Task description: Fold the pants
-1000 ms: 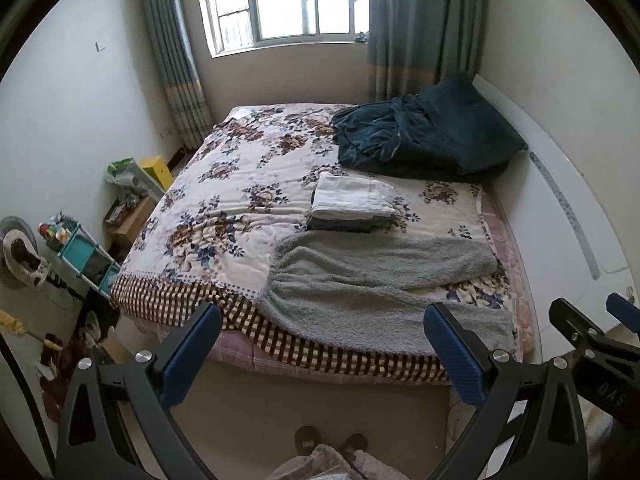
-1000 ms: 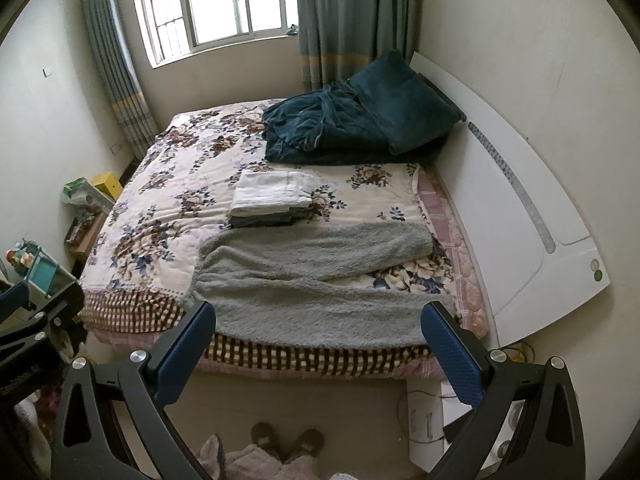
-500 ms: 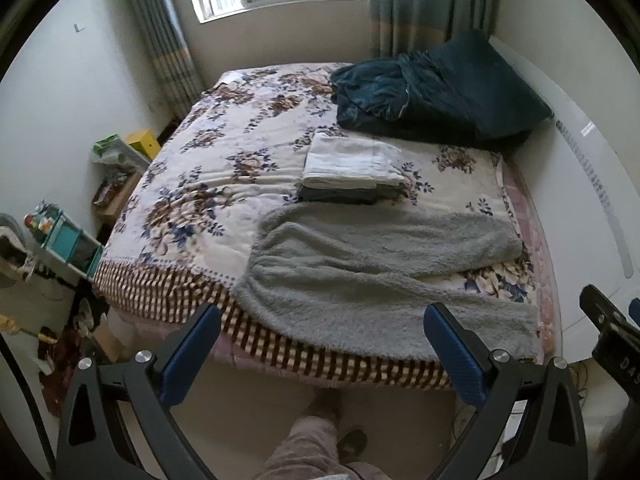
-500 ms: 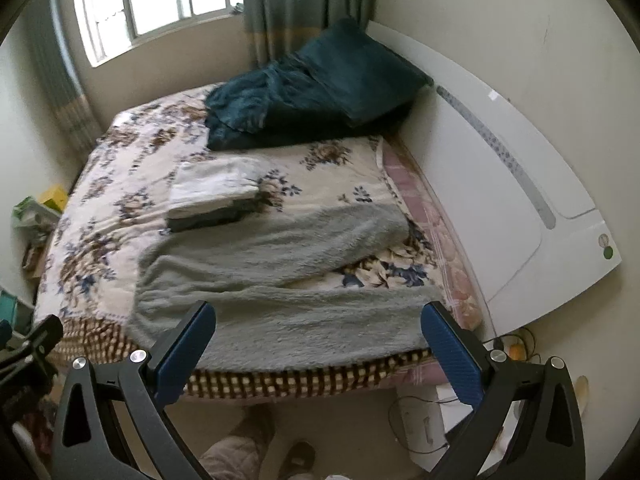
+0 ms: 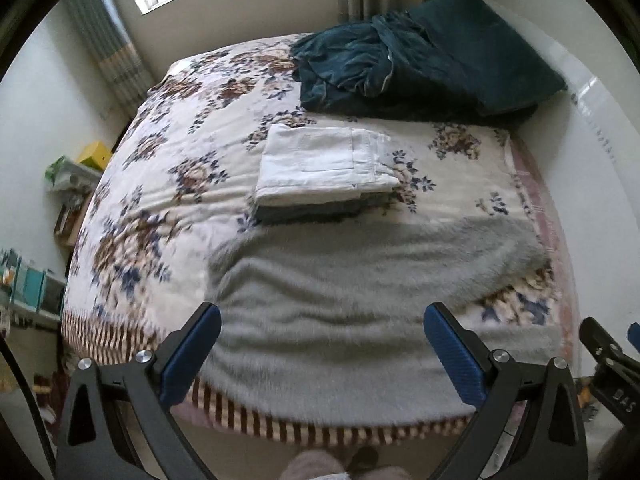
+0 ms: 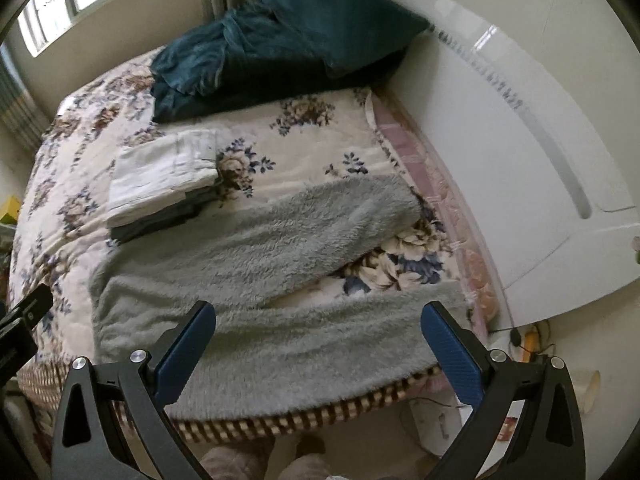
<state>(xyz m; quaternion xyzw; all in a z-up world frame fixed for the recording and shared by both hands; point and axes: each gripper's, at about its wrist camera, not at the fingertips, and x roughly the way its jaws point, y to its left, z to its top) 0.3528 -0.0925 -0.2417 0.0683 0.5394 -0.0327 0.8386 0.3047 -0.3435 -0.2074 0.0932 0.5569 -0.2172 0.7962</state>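
Left gripper (image 5: 322,344): jaws wide, empty. Grey fleece pants (image 5: 360,300): spread flat along bed's near edge. Folded white stack (image 5: 324,166): just beyond pants. Teal blanket (image 5: 420,56): by headboard (image 6: 520,140). Right gripper (image 6: 318,342): jaws wide, empty.

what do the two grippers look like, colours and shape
Both look alike. The left gripper and the right gripper each have two angled black arms with triangular cut-outs and silver bolt heads, ending in blue ribbed pads. In the left view the right gripper's black frame shows at the edge, with white letters too blurred to read. No cables or sleeves show.
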